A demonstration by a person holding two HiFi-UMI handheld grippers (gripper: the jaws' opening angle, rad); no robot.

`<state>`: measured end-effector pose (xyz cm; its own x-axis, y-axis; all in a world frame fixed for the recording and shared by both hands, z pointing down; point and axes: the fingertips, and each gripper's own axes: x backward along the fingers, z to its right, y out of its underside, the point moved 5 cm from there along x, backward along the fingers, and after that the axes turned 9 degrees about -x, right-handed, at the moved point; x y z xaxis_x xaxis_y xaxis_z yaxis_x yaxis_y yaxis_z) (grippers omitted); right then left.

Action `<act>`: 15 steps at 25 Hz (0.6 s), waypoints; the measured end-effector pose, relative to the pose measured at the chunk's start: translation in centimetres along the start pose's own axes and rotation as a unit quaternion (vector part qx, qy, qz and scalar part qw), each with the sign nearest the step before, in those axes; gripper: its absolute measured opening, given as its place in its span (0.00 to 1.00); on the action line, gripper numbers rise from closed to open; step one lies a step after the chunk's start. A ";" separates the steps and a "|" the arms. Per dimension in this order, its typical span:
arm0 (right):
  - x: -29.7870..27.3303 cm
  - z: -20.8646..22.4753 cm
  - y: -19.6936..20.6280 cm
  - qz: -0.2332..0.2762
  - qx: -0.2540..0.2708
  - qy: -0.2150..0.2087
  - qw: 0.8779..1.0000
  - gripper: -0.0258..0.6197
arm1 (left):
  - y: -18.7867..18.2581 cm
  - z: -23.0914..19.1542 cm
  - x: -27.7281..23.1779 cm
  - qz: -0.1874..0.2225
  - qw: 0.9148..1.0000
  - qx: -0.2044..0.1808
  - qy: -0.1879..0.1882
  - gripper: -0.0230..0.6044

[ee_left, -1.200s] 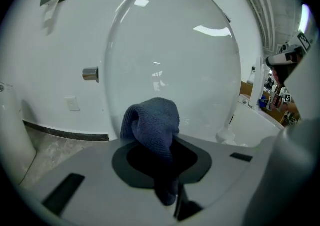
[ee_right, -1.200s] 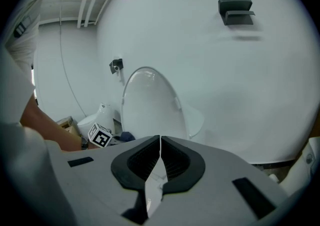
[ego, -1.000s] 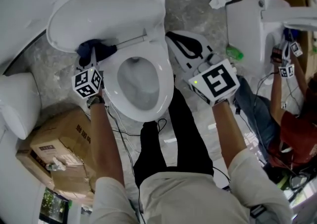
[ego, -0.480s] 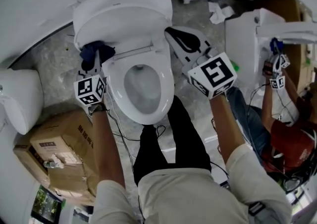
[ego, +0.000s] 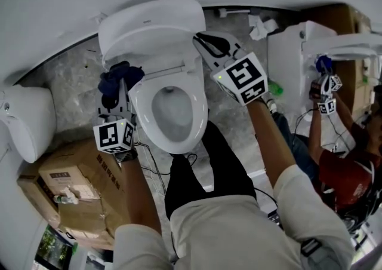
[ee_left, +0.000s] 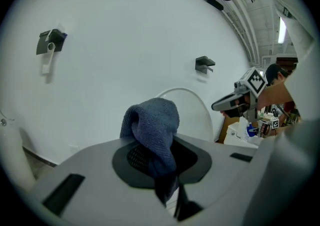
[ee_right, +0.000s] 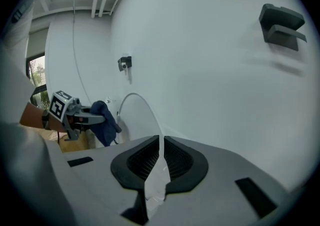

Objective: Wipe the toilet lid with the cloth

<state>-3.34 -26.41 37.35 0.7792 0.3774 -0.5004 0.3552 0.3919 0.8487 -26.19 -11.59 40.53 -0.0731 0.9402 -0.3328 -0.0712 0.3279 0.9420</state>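
The white toilet lid [ego: 152, 24] stands raised against the wall, above the open seat and bowl [ego: 170, 110]. My left gripper [ego: 117, 88] is beside the lid's left edge, shut on a dark blue cloth [ego: 119, 76]. In the left gripper view the cloth [ee_left: 152, 125] bulges up out of the jaws, with the lid [ee_left: 195, 115] behind it. My right gripper [ego: 206, 42] is at the lid's right edge, shut. In the right gripper view its jaws [ee_right: 161, 157] show only a thin slit with nothing held, and the lid's rim [ee_right: 137, 105] lies ahead.
Cardboard boxes [ego: 71, 185] sit at the lower left, next to another white fixture [ego: 27, 122]. A white unit [ego: 292, 54] stands on the right, with a second person in red [ego: 346, 173] beside it. Cables lie on the floor by my legs. Brackets [ee_left: 204, 63] stick out of the wall.
My left gripper has risen with the cloth from the lid's hinge to beside the lid's left edge. My right gripper has moved up to the lid's right edge.
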 end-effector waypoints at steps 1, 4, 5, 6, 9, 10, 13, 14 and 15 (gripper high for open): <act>-0.4 0.2 0.1 -0.006 0.005 0.001 1.000 0.09 | -0.5 0.2 0.4 0.001 1.000 0.000 -0.001 0.12; -1.2 0.6 0.4 -0.025 0.021 0.003 0.999 0.09 | -2.1 0.9 1.7 -0.005 1.000 -0.010 0.000 0.12; -1.3 0.7 0.4 -0.029 0.023 0.002 0.999 0.09 | -2.7 1.1 2.1 -0.008 1.000 -0.015 0.001 0.12; -1.4 0.8 0.4 -0.033 0.023 0.001 0.999 0.09 | -3.3 1.3 2.5 -0.009 1.000 -0.020 0.002 0.12; -1.6 1.1 0.4 -0.039 0.019 -0.005 0.999 0.10 | -4.7 1.6 3.3 -0.004 1.000 -0.024 0.001 0.12; -1.7 1.2 0.4 -0.041 0.021 -0.007 0.999 0.10 | -5.0 1.7 3.5 -0.004 1.000 -0.024 -0.001 0.12; -2.1 0.9 0.3 -0.054 0.041 -0.015 0.998 0.14 | -6.0 2.0 3.9 -0.005 1.000 -0.022 -0.007 0.12; -2.3 0.8 0.2 -0.058 0.050 -0.018 0.997 0.16 | -6.2 2.1 4.1 -0.004 1.000 -0.020 -0.009 0.12; -2.4 0.6 0.1 -0.062 0.057 -0.020 0.996 0.17 | -6.5 2.2 4.2 -0.003 1.000 -0.019 -0.010 0.12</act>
<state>-4.88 -27.84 38.71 0.7455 0.2975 -0.5965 0.5042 0.3337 0.7965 -23.87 -9.58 33.11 -0.0530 0.9397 -0.3379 -0.1104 0.3308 0.9372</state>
